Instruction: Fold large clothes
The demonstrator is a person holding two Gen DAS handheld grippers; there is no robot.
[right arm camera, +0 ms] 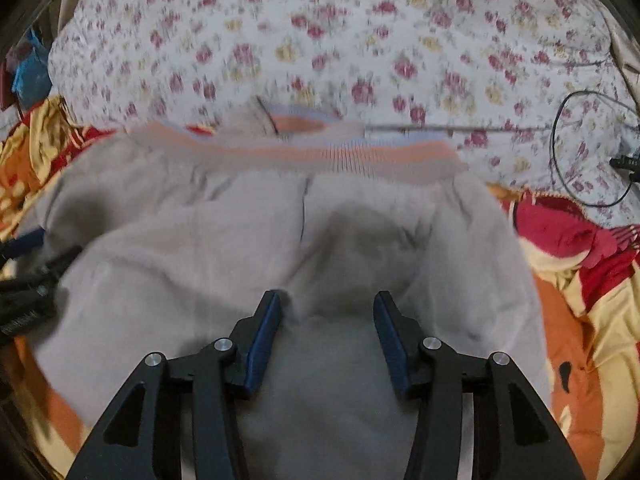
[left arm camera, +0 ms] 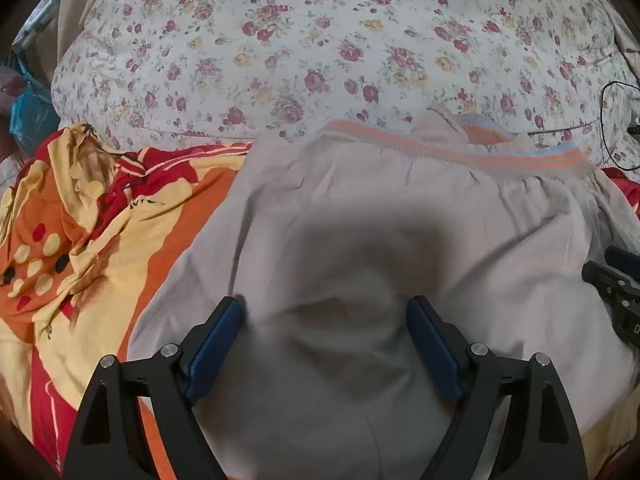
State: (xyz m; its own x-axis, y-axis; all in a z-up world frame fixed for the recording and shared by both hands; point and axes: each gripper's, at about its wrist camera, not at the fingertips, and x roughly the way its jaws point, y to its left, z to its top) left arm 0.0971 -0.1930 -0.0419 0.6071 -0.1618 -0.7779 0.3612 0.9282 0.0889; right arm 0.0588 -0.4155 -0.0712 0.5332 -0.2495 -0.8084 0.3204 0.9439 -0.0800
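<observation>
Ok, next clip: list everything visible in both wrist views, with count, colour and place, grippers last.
grey knit garment with orange and blue striped ribbed band: one, grey, spread in the middle, under both grippers.
red, orange and yellow patterned blanket: one, beneath the garment, showing on both sides.
white floral quilt: one, white with red and yellow roses, behind the garment.
black cable: one, looped on the quilt, far right.
blue bag: one, far left edge.
left gripper: black, blue pads, open above the garment.
right gripper: same, open, nothing between the pads.
</observation>
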